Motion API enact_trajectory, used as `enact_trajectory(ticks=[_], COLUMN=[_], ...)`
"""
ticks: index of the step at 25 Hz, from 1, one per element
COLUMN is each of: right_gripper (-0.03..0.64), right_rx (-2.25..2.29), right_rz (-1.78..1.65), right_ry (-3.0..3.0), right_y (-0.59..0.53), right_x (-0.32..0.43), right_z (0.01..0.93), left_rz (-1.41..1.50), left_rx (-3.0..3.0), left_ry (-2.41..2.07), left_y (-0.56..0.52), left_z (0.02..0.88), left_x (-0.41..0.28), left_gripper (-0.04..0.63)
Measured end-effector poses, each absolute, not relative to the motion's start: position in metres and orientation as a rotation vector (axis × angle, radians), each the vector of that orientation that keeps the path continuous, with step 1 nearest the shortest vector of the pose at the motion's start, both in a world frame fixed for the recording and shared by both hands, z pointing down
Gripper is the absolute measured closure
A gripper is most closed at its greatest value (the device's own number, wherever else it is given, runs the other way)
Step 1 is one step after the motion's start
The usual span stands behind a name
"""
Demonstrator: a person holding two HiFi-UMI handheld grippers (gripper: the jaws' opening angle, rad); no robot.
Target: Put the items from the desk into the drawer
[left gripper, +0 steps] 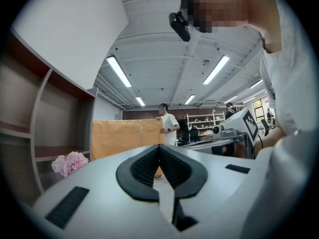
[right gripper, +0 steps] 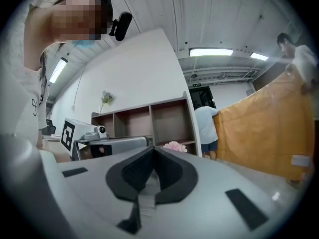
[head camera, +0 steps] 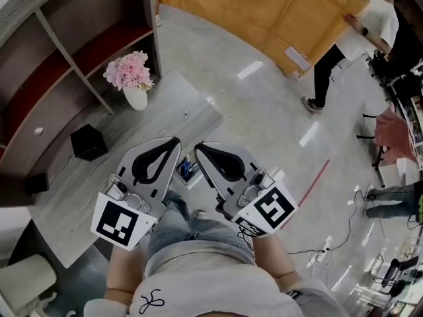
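Left hand-held gripper [head camera: 176, 140] and right hand-held gripper [head camera: 198, 146] are hovering side by side, jaws pressed together, empty. Black box [head camera: 88, 142] and vase of pink flowers [head camera: 135, 84] are sitting apart on tabletop [head camera: 173, 103], beyond them.

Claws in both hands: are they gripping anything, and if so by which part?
Nothing is held. The left claw and the right claw are each shut on empty air, jaws pressed together.
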State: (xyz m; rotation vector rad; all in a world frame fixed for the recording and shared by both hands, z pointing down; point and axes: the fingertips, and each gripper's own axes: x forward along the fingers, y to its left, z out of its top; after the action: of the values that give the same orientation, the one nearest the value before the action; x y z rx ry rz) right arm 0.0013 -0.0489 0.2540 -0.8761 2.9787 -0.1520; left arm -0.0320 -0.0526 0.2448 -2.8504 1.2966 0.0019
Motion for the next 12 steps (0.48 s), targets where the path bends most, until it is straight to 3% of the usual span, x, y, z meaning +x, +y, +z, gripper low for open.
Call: enact_trajectory(ticks=[12], right_gripper=[0.607], right_rx=[-1.178], right_rz=[-0.378], right_ry=[2.982], right_y=[-0.164], right_x=[-0.035], right_z=[0.325], left_rz=[-0.022], left_rx=[-2.949], left_ry=[1.098], left_y=[-0.126], left_z=[0.265], left_x=[-0.073], left_gripper=[0.585])
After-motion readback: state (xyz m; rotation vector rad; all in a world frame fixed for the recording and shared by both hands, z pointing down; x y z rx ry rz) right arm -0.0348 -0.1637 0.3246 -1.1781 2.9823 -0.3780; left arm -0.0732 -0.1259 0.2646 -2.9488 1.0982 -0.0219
